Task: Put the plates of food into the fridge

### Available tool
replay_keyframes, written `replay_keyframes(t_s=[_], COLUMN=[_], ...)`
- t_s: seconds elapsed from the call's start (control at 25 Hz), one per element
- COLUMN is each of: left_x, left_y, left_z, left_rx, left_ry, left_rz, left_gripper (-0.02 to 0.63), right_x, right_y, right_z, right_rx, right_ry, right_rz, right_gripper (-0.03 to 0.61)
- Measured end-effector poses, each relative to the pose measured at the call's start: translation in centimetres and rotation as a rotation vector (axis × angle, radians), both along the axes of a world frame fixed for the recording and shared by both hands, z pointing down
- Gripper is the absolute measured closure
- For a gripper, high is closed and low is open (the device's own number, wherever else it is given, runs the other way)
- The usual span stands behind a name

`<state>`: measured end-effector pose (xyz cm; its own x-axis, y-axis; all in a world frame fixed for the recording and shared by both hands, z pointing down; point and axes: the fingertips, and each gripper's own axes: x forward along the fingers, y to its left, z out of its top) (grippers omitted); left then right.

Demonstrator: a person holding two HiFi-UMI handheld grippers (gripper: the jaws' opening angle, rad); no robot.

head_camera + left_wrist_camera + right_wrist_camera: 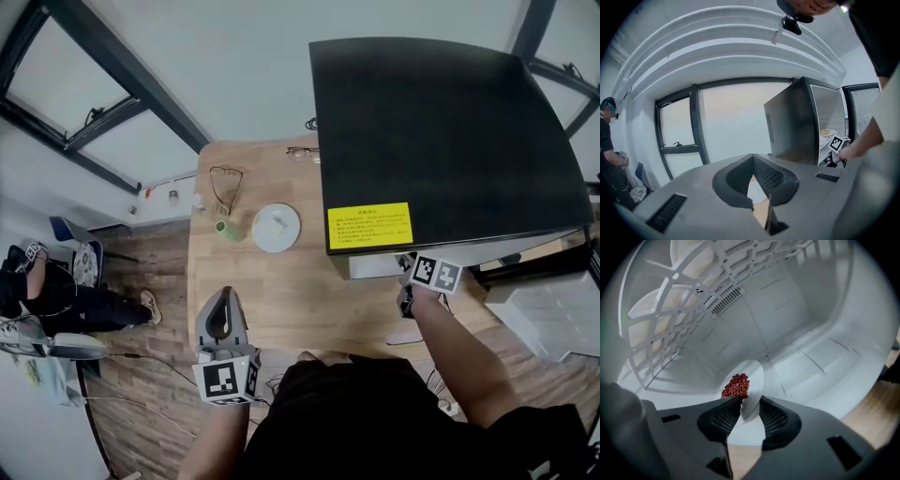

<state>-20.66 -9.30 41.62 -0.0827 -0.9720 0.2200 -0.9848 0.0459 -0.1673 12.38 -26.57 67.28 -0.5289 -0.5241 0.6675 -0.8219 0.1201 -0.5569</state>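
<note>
The black fridge (441, 131) stands on the right of the wooden table (281, 300). My right gripper (411, 281) reaches into its open front. In the right gripper view a white plate (752, 373) with a heap of red beans (736, 385) rests on the fridge's white floor. Its near rim lies between the jaws of the right gripper (751, 401), which stand open with a gap beside the rim. A second white plate (277, 228) lies on the table. My left gripper (225, 295) hovers at the table's near edge, shut and empty (753, 164).
A wire shelf (670, 310) with more plates on it spans the fridge above the bean plate. A green cup (228, 230) and glasses (225, 183) lie by the table plate. The white fridge door (553, 309) hangs open at the right. A person (56, 300) sits at far left.
</note>
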Motion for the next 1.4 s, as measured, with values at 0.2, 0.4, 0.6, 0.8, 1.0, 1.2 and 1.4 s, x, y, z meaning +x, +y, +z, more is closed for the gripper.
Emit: replay_keyframes(t_s=[0.2, 0.4, 0.6, 0.8, 1.0, 1.2, 1.4], left_x=[0.5, 1.2, 1.2, 1.7, 3.5, 5.1, 3.7], left_y=[0.1, -0.2, 0.1, -0.7, -1.3, -1.7, -0.6], left_z=[0.1, -0.4, -0.9, -0.3, 0.3, 0.4, 1.0], left_rx=[-0.003, 0.017, 0.035, 0.049, 0.063, 0.069, 0.045], left_ry=[0.001, -0.014, -0.010, 0.014, 0.051, 0.072, 0.065], left_rz=[0.028, 0.074, 0.106, 0.156, 0.225, 0.286, 0.283], left_gripper=[0.611, 0.611, 0.611, 0.611, 0.611, 0.611, 0.611], right_x=[0.2, 1.1, 2.2, 2.3, 0.2, 1.5, 2.2], right_y=[0.3, 0.2, 0.9, 3.9, 8.8, 10.9, 11.1], right_z=[-0.1, -0.4, -2.8, -8.0, -16.6, -21.8, -23.7], right_rx=[0.028, 0.052, 0.158, 0.357, 0.607, 0.682, 0.769], right_ry=[0.117, 0.193, 0.223, 0.140, -0.024, -0.043, 0.031], right_rz=[-0.018, 0.003, 0.016, 0.002, -0.179, -0.154, -0.107], right_gripper=[0.415, 0.379, 0.374, 0.389, 0.500, 0.541, 0.552])
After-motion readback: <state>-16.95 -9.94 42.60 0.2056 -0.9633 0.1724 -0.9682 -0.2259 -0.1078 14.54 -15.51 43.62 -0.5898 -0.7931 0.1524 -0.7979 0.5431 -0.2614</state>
